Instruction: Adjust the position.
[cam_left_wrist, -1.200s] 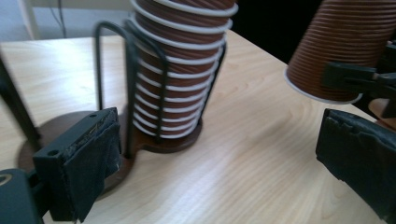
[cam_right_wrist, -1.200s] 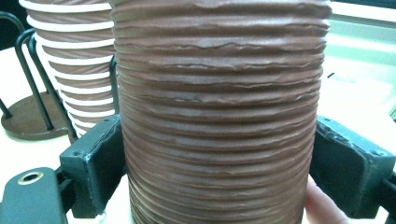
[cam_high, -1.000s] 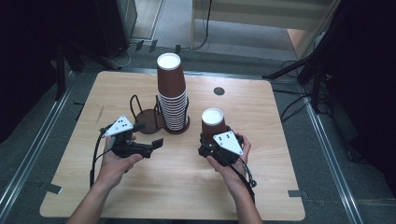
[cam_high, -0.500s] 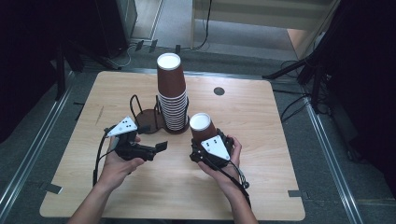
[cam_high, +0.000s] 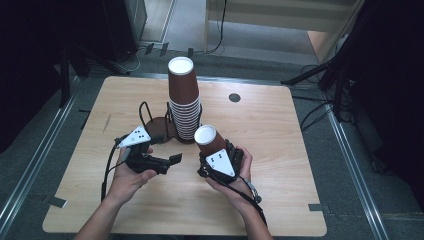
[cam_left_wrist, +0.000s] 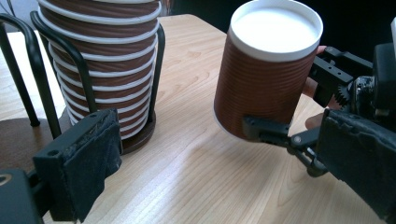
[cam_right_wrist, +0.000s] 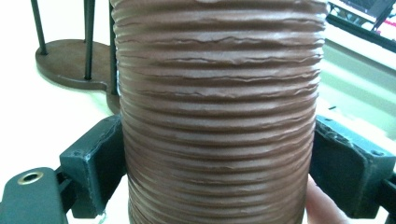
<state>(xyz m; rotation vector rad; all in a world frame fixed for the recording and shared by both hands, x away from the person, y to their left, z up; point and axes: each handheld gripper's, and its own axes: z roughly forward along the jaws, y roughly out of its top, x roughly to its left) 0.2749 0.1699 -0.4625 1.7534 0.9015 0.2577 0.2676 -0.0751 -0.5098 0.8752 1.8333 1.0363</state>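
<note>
A tall stack of upside-down brown ribbed paper cups stands in a black wire holder. My right gripper is shut on a single brown cup, which it holds upside down and tilted, just right of the stack. In the left gripper view that cup hangs above the table with the right gripper's fingers on its sides. My left gripper stands open and empty, its jaws pointing at the cup from the left.
The wooden table has a small dark round hole at the back right. The holder's second round base beside the stack holds no cups. Dark floor, rails and cables surround the table.
My right gripper has carried the cup left, toward the stack and the left gripper, and tilted it. The left gripper has shifted slightly right and stays open.
</note>
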